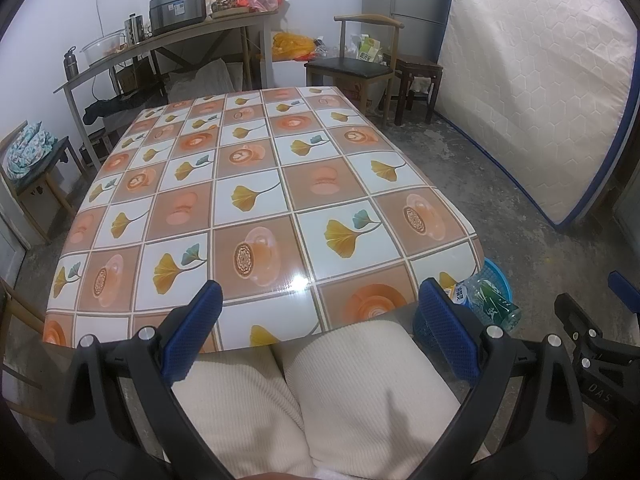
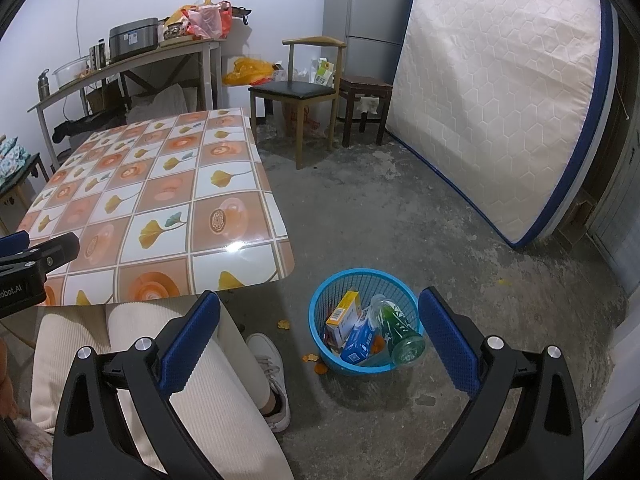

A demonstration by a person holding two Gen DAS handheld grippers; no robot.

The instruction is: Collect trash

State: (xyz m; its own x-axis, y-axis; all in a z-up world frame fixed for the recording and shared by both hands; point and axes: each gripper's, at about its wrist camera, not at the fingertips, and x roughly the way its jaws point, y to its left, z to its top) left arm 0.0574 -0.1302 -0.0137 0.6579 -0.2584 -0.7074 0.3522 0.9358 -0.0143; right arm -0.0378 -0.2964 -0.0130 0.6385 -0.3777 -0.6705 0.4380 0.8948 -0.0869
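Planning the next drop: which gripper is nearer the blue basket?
Right. The right gripper hovers just above the blue basket; the left gripper sits over the person's lap at the table edge.

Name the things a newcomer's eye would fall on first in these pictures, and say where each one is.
The table with its bright orange checked cloth fills the middle of the left view. On the floor by its near right corner sits a blue basket holding a green bottle and small boxes. A large mattress leans upright at the right.
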